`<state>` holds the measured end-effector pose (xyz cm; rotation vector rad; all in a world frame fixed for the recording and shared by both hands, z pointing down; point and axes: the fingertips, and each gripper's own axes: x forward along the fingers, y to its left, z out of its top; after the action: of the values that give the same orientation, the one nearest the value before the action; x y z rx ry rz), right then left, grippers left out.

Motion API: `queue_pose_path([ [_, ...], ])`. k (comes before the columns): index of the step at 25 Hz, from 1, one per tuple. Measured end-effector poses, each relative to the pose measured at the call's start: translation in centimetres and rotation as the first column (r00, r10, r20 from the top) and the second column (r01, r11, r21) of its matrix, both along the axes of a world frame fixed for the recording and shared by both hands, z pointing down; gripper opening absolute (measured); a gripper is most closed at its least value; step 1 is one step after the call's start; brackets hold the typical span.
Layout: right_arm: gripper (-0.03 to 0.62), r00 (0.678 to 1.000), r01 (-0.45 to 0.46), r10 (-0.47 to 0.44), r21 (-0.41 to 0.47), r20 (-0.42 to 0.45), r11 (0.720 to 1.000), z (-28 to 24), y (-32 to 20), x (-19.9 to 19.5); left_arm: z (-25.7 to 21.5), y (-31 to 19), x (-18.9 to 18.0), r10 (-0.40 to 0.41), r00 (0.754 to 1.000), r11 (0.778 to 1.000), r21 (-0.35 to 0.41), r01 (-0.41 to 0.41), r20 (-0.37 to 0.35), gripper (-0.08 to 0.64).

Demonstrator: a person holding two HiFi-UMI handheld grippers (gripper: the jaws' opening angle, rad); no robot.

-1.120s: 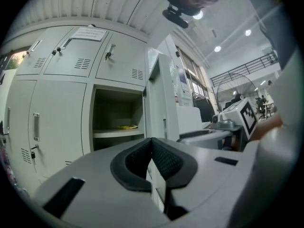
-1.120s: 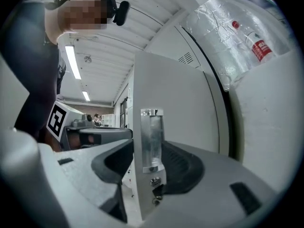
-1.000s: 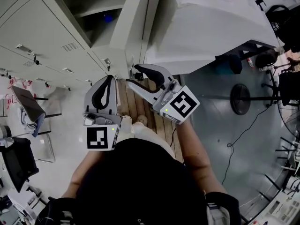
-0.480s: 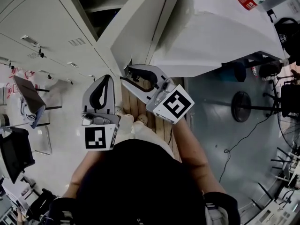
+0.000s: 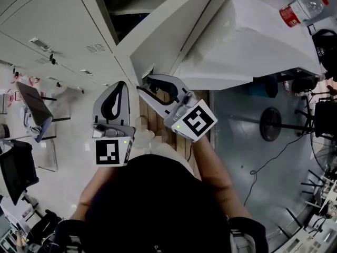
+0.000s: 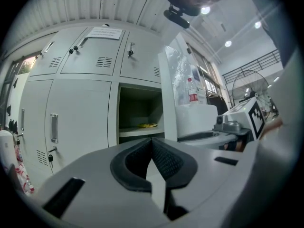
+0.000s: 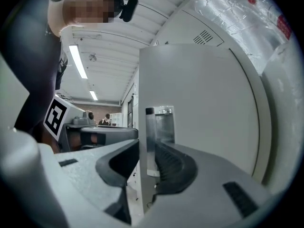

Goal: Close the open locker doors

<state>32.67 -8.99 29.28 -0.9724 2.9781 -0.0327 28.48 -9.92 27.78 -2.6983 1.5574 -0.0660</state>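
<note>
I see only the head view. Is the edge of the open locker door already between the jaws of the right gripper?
Observer: Yes. The right gripper has just been closing its jaws on the edge of the open locker door, at its metal handle.
Operator: And the other hand?
Observer: The left gripper is shut, with nothing between its jaws.
Operator: Is anything inside the locker?
Observer: A small yellow thing lies on the shelf.

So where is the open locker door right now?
Head view, top centre: the open locker door stands out right of the open compartment, its handle edge between the right gripper's jaws, which have just been closing.
</note>
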Motion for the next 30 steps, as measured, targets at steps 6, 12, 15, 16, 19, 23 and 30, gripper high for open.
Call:
queue_pose_path([
  [6,0.104,0.999,-0.035,0.034,0.011,0.019,0.999,-0.2,-1.7,-1.4,-0.3,-1.7,-1.2,0.014,1.000,1.000,0.018,-0.014,0.023,0.003],
  [12,0.104,0.995,-0.078,0.076,0.031,0.059,0.997,-0.3,-3.7,-2.6,0.5,-3.3,-2.2,0.037,0.999,0.999,0.035,-0.038,0.021,0.003],
  [15,0.104,0.993,-0.102,0.099,0.051,0.057,0.993,-0.2,-4.9,-3.2,0.7,-4.4,-3.2,0.036,0.999,0.999,0.037,-0.037,0.017,0.003],
  [16,0.101,0.993,-0.109,0.106,0.049,0.049,0.993,-0.1,-5.3,-3.4,0.6,-4.7,-3.6,0.032,0.999,0.999,0.039,-0.032,0.005,0.003],
  [19,0.100,0.991,-0.131,0.130,0.038,0.032,0.991,0.1,-6.4,-3.9,0.4,-5.2,-4.3,0.026,1.000,0.999,0.041,-0.025,-0.012,0.003],
  [23,0.100,0.984,-0.177,0.176,0.040,0.026,0.983,0.1,-8.0,-4.6,0.6,-6.2,-5.1,0.022,1.000,0.999,0.032,-0.021,-0.018,0.003],
  [30,0.091,0.978,-0.210,0.210,0.044,0.010,0.977,0.2,-10.0,-5.4,0.6,-7.5,-6.1,0.009,0.999,1.000,0.027,-0.008,-0.039,0.003],
])
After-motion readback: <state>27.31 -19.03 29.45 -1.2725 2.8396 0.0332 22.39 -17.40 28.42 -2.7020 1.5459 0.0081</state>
